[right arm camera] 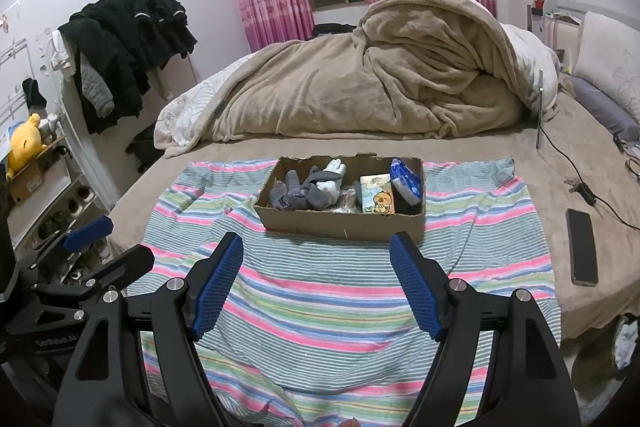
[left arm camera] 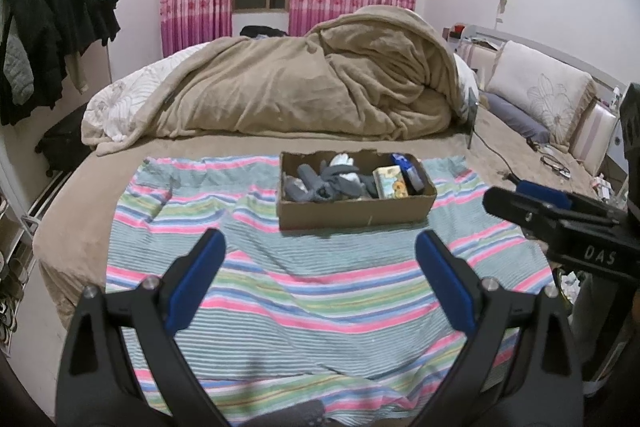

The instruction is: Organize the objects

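A brown cardboard box (left arm camera: 356, 215) (right arm camera: 340, 223) stands on a striped cloth (left arm camera: 300, 287) (right arm camera: 320, 307) spread over the bed. Inside lie grey and white socks (left arm camera: 328, 181) (right arm camera: 308, 189), a tissue pack with a cartoon print (left arm camera: 390, 182) (right arm camera: 378, 201) and a blue-and-white packet (left arm camera: 408, 171) (right arm camera: 408, 183). My left gripper (left arm camera: 320, 247) is open and empty, hovering above the cloth in front of the box. My right gripper (right arm camera: 318, 249) is open and empty too, also short of the box. The right gripper also shows in the left wrist view (left arm camera: 532, 203), and the left gripper shows in the right wrist view (right arm camera: 96, 239).
A rumpled tan blanket (left arm camera: 312, 79) (right arm camera: 380, 79) fills the far half of the bed. A black phone (right arm camera: 582, 247) and cables (right arm camera: 580, 183) lie on the bed to the right. Pillows (left arm camera: 536, 95) sit at the headboard. Dark clothes (right arm camera: 128, 39) hang at left.
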### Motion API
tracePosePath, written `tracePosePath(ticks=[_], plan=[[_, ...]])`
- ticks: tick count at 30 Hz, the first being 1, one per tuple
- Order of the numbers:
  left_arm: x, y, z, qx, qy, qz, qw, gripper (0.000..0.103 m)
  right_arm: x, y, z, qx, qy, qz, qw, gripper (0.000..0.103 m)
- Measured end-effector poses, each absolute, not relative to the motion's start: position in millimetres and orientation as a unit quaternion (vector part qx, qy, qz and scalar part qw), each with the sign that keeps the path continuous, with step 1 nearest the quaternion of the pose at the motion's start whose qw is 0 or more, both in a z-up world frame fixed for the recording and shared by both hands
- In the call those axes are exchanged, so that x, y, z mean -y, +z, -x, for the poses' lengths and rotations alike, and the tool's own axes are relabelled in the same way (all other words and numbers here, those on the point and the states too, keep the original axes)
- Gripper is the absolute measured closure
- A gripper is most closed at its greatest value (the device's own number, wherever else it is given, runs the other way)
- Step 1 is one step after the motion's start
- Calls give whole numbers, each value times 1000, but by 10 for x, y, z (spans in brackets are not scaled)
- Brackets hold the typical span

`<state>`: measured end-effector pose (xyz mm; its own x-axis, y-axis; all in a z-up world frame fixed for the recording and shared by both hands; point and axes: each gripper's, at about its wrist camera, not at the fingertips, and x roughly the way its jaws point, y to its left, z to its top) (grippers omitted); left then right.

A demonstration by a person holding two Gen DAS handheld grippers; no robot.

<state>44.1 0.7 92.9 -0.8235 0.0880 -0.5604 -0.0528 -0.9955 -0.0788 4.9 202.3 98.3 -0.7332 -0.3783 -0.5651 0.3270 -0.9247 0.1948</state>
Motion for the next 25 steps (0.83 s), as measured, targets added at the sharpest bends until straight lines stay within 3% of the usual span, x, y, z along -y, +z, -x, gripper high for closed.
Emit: tracePosePath(ticks=[25], plan=[[83, 683, -37, 32, 946, 313, 74, 6, -1979, 791, 206, 39, -921, -338, 189, 24]])
